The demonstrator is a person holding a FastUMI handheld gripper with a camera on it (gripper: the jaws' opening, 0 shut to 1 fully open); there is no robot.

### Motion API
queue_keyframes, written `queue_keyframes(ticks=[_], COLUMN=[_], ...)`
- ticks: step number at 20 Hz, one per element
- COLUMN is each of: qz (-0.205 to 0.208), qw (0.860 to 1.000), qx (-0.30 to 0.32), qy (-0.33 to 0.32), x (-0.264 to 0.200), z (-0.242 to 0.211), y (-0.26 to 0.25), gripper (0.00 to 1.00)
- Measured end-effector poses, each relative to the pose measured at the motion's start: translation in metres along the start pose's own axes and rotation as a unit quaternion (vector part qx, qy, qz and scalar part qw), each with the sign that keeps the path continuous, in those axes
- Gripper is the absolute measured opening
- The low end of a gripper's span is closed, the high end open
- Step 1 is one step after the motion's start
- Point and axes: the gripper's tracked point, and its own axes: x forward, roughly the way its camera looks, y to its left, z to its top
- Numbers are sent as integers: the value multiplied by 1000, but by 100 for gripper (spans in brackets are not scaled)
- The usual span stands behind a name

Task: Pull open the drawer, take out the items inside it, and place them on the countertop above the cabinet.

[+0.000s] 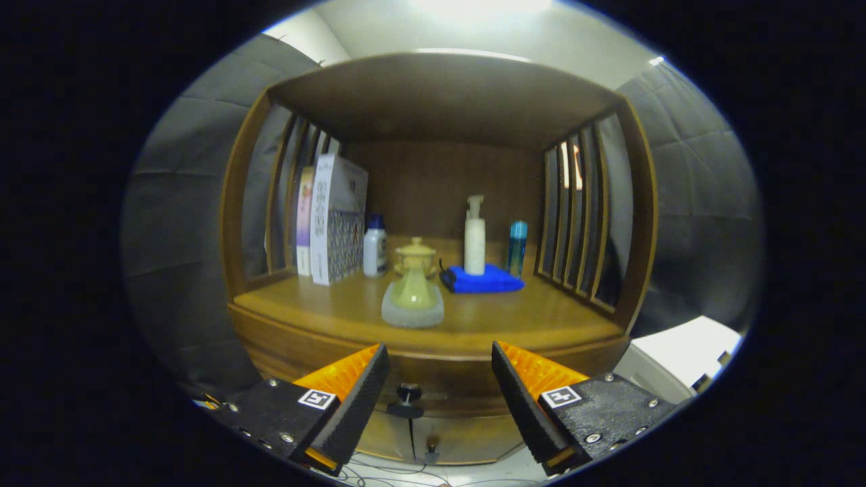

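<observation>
The claw (440, 396) stands spread wide with nothing between its two fingers (352, 399), both black pads angled inward and orange behind them. It faces a wooden cabinet head-on and level. The drawer (433, 368) sits closed just ahead of the fingertips, and its small dark knob (408, 399) lies in the gap between them, a little nearer the left finger, not touched by either. Below the knob the seam between two lower doors runs down, with another small knob (430, 448) beside it.

Beyond and above the claw is the bench (514, 318), the cabinet's wooden top under a slatted hutch. On it, straight ahead of the gap, a pale yellow-green flask-shaped bottle (413, 301) stands nearest the front edge, with a lidded yellow jar (415, 256) just behind it. Further back to the left stand a white bottle with a blue cap (375, 247) and upright boxes (335, 220). To the right, a white pump bottle (474, 237) rests on a folded blue cloth (482, 279), with a slim blue bottle (517, 247) beside it.
</observation>
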Motion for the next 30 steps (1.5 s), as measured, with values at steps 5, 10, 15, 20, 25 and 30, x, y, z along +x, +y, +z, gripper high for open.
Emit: queue_keyframes(ticks=[5, 10, 15, 20, 25, 30], qz=[-19, -14, -23, -24, -22, -35], qw=[999, 997, 997, 996, 994, 994], qx=[-27, -25, 33, 43, 49, 50], qy=[-31, -68, -64, -78, -92, -96], x=[-39, -68, -88, -104, -121, -118], z=[75, 108, 115, 126, 137, 133], y=[-13, 2, 1, -4, -9, -25], gripper=[95, 94, 94, 94, 94, 95])
